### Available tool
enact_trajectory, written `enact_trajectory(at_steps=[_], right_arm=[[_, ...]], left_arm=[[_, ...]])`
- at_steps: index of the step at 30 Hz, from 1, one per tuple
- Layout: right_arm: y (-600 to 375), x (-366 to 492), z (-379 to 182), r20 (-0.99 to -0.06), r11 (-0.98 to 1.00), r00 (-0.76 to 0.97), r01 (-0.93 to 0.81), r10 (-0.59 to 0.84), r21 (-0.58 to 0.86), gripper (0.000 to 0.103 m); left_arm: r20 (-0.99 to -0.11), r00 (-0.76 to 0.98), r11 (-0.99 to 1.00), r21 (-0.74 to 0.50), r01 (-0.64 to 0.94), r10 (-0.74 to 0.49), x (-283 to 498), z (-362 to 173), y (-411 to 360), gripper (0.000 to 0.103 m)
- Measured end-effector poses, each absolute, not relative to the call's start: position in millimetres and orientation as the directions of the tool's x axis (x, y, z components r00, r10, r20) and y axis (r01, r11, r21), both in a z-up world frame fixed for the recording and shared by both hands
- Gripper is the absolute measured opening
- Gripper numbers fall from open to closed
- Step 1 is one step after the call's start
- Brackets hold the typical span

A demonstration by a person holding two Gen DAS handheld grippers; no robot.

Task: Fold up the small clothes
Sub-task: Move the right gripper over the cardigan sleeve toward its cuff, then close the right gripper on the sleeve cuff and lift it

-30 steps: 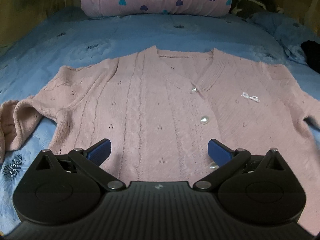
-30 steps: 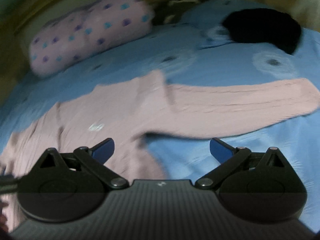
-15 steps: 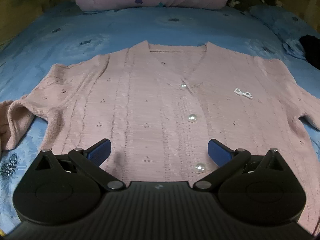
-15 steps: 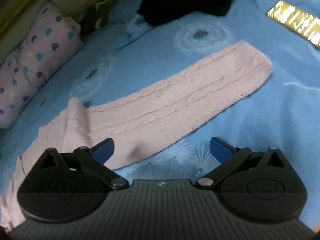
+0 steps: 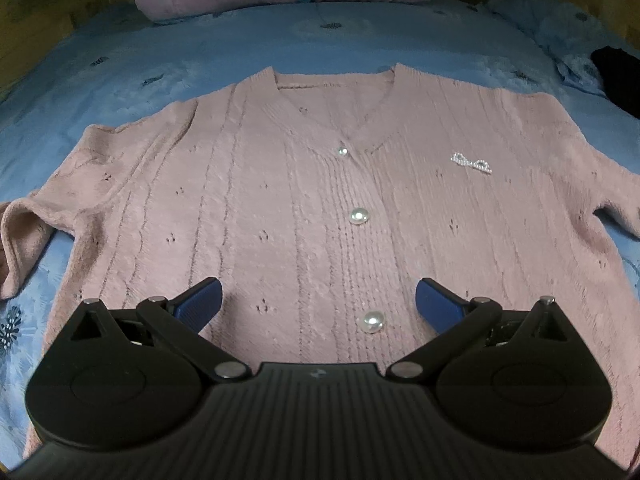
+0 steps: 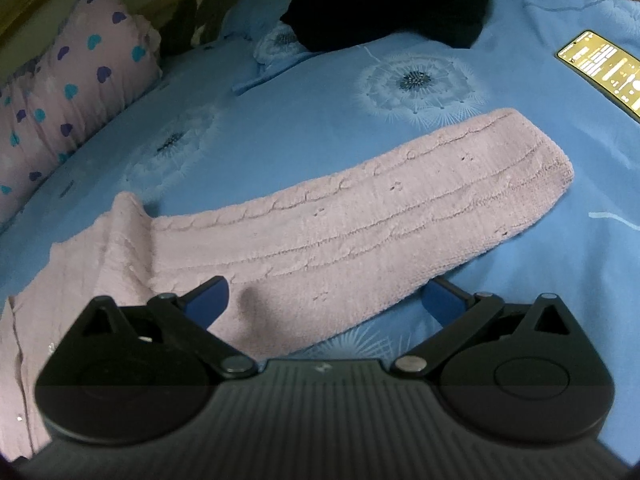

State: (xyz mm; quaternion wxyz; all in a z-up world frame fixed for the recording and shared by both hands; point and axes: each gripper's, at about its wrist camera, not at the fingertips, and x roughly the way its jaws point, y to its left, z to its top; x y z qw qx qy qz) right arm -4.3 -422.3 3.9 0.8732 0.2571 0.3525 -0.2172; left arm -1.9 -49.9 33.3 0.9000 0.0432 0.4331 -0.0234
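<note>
Your left gripper hangs over the lower front of the pink cardigan, jaws spread wide and empty, pearl buttons running up between them. The cardigan lies flat, face up, on the blue bedspread. Your right gripper is likewise released, poised over the outstretched sleeve, near a black garment and a heart-print pillow.
</note>
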Motion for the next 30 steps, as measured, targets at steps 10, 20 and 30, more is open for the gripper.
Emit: enact_trajectory(at_steps=[10, 20, 30], right_arm=[[-423.6, -3.5, 4.4, -0.722, 0.775, 0.663, 0.556, -0.196, 0.300, 0.103], [-432.8, -7.8, 4.9, -0.693, 0.742, 0.694, 0.566, -0.194, 0.359, 0.084], [-440.0, -12.2, 4.4, -0.665, 0.718, 0.726, 0.556, -0.175, 0.419, 0.021]], left_arm=[[-0.794, 0.608, 0.995, 0.065, 0.082, 0.002, -0.1, 28.8, -54.7, 0.103], [-0.794, 0.608, 0.995, 0.068, 0.075, 0.008, -2.8, 29.0, -49.2, 0.103], [-0.795, 0.606, 0.997, 0.060, 0.045, 0.021, -1.1, 34.1, -35.2, 0.103]])
